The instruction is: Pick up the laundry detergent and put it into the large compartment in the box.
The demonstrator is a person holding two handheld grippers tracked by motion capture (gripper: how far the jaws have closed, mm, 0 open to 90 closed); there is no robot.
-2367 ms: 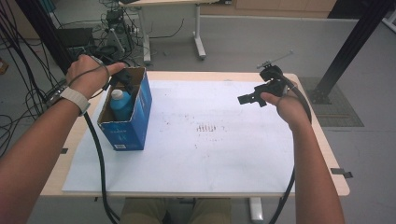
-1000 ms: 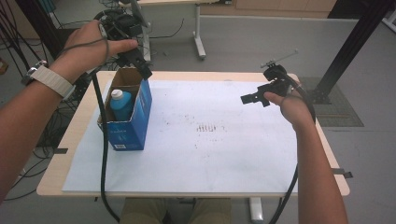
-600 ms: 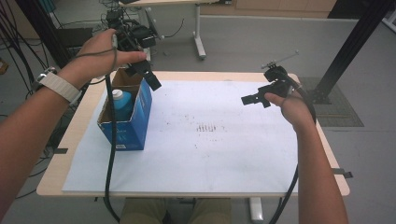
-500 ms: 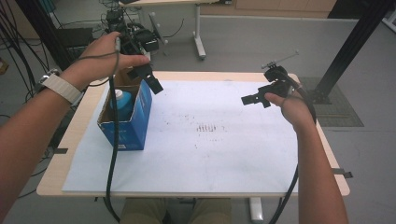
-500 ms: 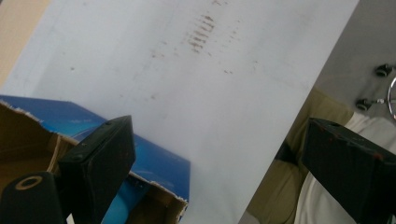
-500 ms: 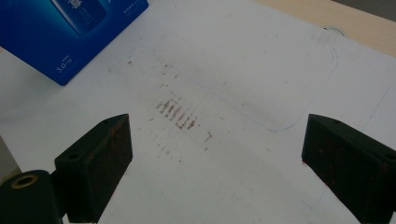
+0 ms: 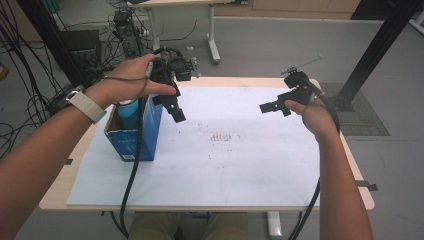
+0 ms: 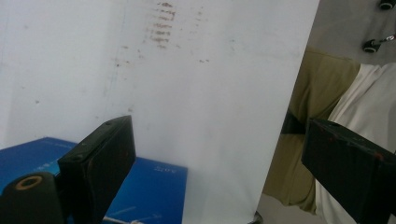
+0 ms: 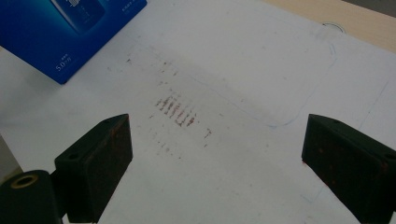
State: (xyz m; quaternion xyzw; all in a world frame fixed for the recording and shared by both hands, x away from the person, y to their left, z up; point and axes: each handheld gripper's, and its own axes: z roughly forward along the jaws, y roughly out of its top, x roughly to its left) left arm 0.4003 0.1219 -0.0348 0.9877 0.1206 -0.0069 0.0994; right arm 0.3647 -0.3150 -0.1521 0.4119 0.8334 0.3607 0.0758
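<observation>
An open blue carton stands upright at the table's left, with a blue-capped bottle upright inside it. My left gripper hangs in the air just right of the carton's top, tilted down toward the white sheet. In the left gripper view its jaws stand wide apart with nothing between them, and the carton's face lies below. My right gripper hovers over the table's right side, pointing left. It is open and empty, and the carton's corner shows far off.
A white sheet covers most of the wooden table, with brown smudges near its middle. Cables trail from both grippers over the front edge. Behind the table are another desk's legs and a tangle of cables; a black post stands at the right.
My left hand has come out of the carton, risen, then moved right and down past the carton's right rim, jaws open and empty. The right hand has kept still.
</observation>
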